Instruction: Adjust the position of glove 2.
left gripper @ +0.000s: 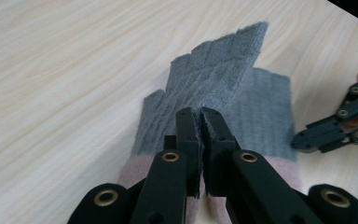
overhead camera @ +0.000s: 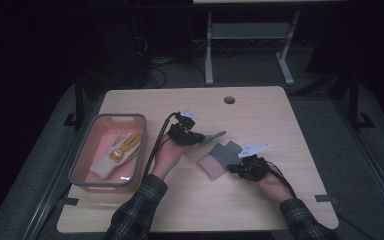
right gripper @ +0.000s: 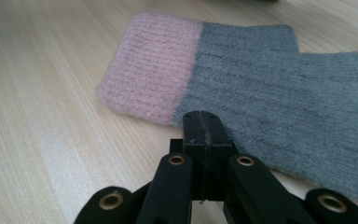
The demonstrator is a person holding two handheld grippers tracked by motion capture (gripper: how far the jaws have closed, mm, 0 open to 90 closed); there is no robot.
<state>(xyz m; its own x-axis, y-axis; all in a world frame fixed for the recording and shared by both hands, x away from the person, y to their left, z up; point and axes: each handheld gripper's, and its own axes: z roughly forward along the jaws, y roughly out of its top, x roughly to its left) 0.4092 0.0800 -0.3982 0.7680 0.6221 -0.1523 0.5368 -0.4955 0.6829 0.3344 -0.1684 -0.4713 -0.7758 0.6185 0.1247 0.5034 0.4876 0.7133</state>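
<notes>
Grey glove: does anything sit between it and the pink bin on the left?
Nothing loose does. Between the grey glove and the bin lies bare tabletop, crossed by the person's left hand and the cable of the left claw, which pinches the glove's lifted edge.

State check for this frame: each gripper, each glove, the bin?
Left gripper: shut on the grey knitted glove with pink cuff, one part lifted.
Right gripper: shut on that glove's near edge.
Cream glove with yellow patches: lying in the bin.
Pink plastic bin with grey rim: upright, open-topped.
</notes>
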